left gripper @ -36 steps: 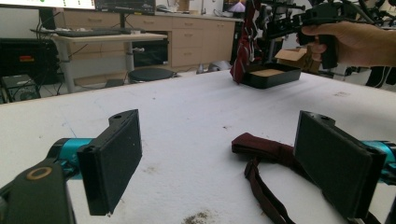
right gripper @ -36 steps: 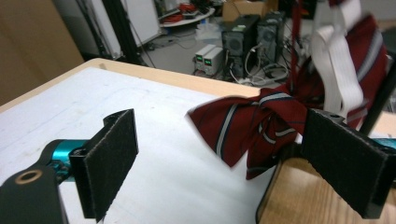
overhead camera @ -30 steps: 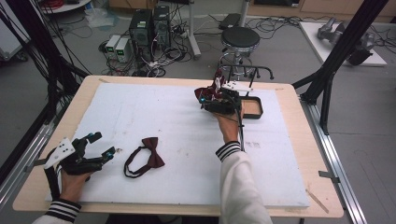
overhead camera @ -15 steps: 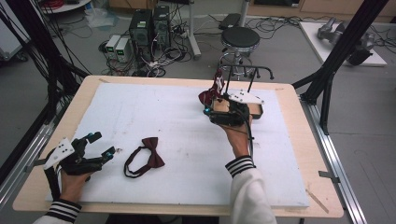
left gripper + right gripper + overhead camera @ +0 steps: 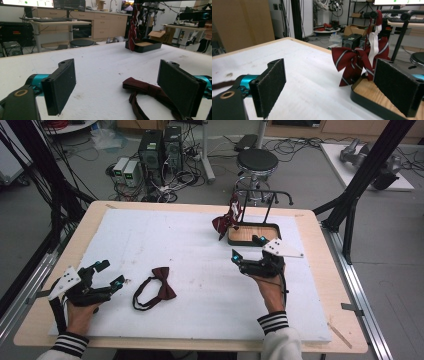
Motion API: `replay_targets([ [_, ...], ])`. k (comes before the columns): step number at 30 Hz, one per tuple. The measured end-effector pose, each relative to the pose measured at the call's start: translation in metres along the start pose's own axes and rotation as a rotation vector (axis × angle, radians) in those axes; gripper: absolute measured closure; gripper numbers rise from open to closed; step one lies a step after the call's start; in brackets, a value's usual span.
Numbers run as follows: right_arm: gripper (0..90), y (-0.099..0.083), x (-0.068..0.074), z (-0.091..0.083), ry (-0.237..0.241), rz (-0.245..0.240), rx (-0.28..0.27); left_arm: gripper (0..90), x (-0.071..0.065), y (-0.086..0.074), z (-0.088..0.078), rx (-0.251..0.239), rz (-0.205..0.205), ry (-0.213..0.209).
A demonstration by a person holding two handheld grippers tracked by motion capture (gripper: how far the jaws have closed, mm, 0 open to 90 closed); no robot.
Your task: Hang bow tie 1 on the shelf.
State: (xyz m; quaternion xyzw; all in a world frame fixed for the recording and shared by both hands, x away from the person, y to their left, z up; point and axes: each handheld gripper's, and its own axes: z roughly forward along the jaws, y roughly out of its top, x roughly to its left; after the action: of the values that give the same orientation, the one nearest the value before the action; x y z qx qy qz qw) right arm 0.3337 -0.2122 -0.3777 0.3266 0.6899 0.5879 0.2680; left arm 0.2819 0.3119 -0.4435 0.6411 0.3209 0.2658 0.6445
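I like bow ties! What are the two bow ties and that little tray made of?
Striped bow tie: seems woven cloth with a slight sheen; it folds softly on the rack.
Dark bow tie: matte, slightly fuzzy fabric, lying limp on the table.
Tray: wood-grain floor, probably wood, with a smooth black rim, plastic or metal.

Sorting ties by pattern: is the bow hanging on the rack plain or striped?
Striped: dark red bow with pale stripes, clearest in the right gripper view.

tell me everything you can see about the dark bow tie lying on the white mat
The dark bow tie is plain maroon fabric, knotted at its middle, with a thin strap looping out to one side. It lies flat and loose on the white mat, near the person's edge. The left gripper is open just beside it, not touching; in the left gripper view the tie lies ahead, between the jaws.
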Motion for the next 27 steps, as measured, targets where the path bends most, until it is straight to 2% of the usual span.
replay_targets([
  [2, 10.4, -0.005, 0.001, -0.006, 0.000, 0.000, -0.001, 15.7, 0.000, 0.003, 0.001, -0.003, 0.004, 0.000],
  [9, 10.4, -0.022, 0.007, -0.030, -0.009, -0.043, -0.027, 15.7, -0.001, 0.007, 0.005, -0.016, 0.011, -0.003],
  [10, 10.4, -0.025, 0.007, -0.034, -0.007, -0.034, -0.034, 15.8, -0.001, 0.007, 0.005, -0.015, 0.013, -0.005],
  [17, 10.5, -0.041, 0.008, -0.055, -0.033, -0.050, -0.059, 15.7, 0.000, 0.007, 0.005, -0.015, 0.016, -0.008],
  [23, 10.5, -0.053, 0.006, -0.065, -0.040, -0.033, -0.056, 15.8, 0.000, 0.007, 0.006, -0.015, 0.019, -0.007],
  [27, 10.5, -0.054, 0.006, -0.066, -0.035, -0.045, -0.054, 15.8, 0.000, 0.010, 0.006, -0.018, 0.021, -0.003],
])
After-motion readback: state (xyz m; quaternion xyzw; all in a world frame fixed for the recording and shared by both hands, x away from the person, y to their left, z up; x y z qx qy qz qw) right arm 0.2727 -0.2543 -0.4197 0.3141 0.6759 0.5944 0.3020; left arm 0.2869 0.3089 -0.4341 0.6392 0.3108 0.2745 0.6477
